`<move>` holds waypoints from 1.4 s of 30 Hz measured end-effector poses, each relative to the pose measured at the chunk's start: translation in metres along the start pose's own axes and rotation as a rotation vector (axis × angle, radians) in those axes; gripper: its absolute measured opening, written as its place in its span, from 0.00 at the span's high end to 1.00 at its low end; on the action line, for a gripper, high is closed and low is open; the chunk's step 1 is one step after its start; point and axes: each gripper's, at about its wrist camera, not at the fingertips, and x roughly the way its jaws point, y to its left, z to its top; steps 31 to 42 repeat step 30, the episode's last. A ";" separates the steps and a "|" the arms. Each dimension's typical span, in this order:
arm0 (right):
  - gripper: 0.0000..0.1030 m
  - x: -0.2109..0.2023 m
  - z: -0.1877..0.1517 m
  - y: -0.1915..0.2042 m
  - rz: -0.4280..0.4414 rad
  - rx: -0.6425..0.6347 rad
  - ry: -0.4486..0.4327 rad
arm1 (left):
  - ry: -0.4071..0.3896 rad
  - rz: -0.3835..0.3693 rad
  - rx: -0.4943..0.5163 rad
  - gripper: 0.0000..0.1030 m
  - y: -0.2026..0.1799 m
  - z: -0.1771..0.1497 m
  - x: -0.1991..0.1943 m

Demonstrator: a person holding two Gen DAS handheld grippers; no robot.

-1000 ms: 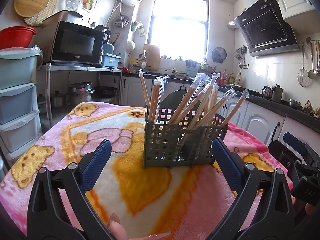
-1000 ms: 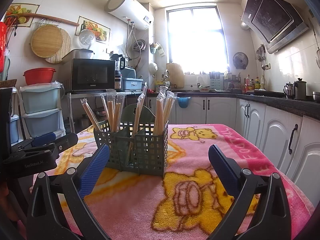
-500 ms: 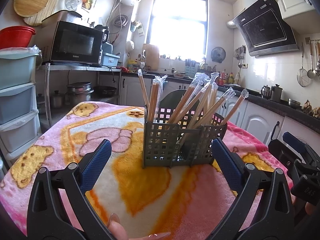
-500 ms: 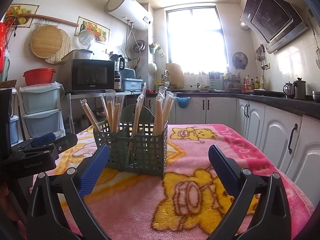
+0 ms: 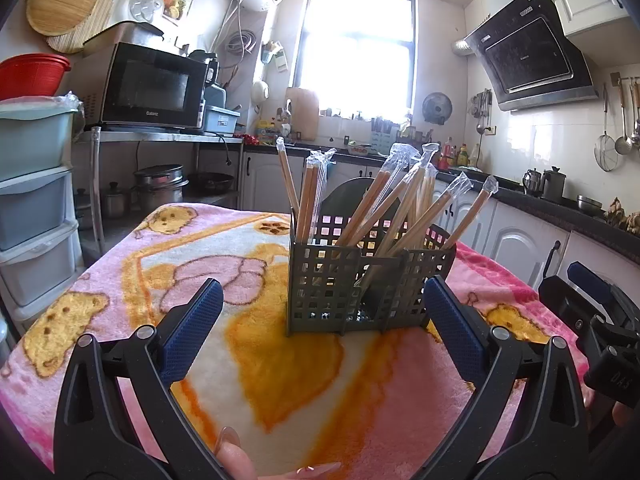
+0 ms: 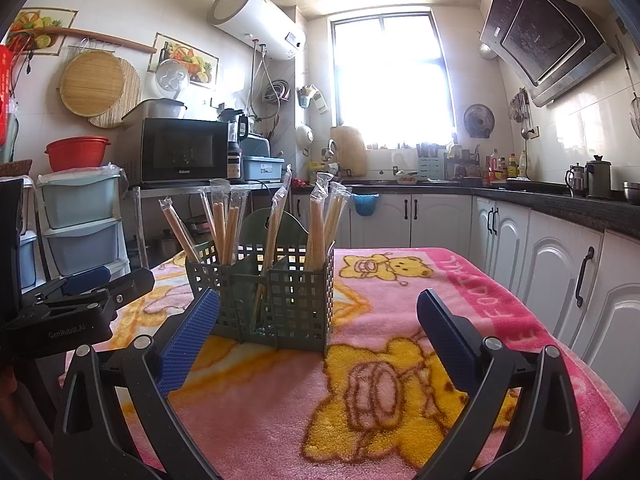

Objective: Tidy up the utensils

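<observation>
- On the table, a pink bear-print blanket (image 6: 400, 360) covers the top
- Mid-blanket stands a grey slotted caddy (image 5: 360, 280)
- Left gripper (image 5: 324, 316) and right gripper (image 6: 318, 330) hover before it, jaws spread wide, empty
- Wrapped chopsticks (image 5: 372, 204) lean upright inside the caddy's compartments

Grey lattice caddy (image 5: 360, 284) upright on pink blanket; plastic-wrapped wooden chopsticks (image 5: 394, 208) standing tilted in its compartments.

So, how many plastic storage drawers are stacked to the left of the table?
3, in one stack: pale green top drawer, middle drawer, bottom drawer. Others could be hidden outside the view.
</observation>
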 end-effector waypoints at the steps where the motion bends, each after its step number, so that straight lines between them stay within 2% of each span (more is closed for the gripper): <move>1: 0.06 0.000 0.000 0.000 -0.001 0.000 0.000 | 0.001 -0.001 -0.001 0.10 0.000 0.000 0.000; 13: 0.06 0.000 -0.001 -0.001 -0.028 0.019 0.013 | 0.024 -0.007 -0.022 0.10 0.002 -0.002 0.002; 20: 0.06 0.010 0.002 -0.022 -0.110 0.061 0.075 | 0.108 -0.025 -0.113 0.10 0.020 0.001 0.009; 22: 0.06 0.017 0.002 -0.031 -0.131 0.072 0.113 | 0.127 0.001 -0.118 0.10 0.025 0.004 0.010; 25: 0.06 0.038 0.004 -0.051 -0.236 0.047 0.207 | 0.196 0.082 -0.127 0.10 0.047 0.015 0.020; 27: 0.06 0.067 0.001 -0.074 -0.338 0.008 0.356 | 0.301 0.201 -0.106 0.10 0.073 0.020 0.042; 30: 0.06 0.104 -0.012 -0.112 -0.432 0.027 0.537 | 0.418 0.333 -0.139 0.10 0.118 0.017 0.075; 42: 0.06 0.104 -0.012 -0.112 -0.432 0.027 0.537 | 0.418 0.333 -0.139 0.10 0.118 0.017 0.075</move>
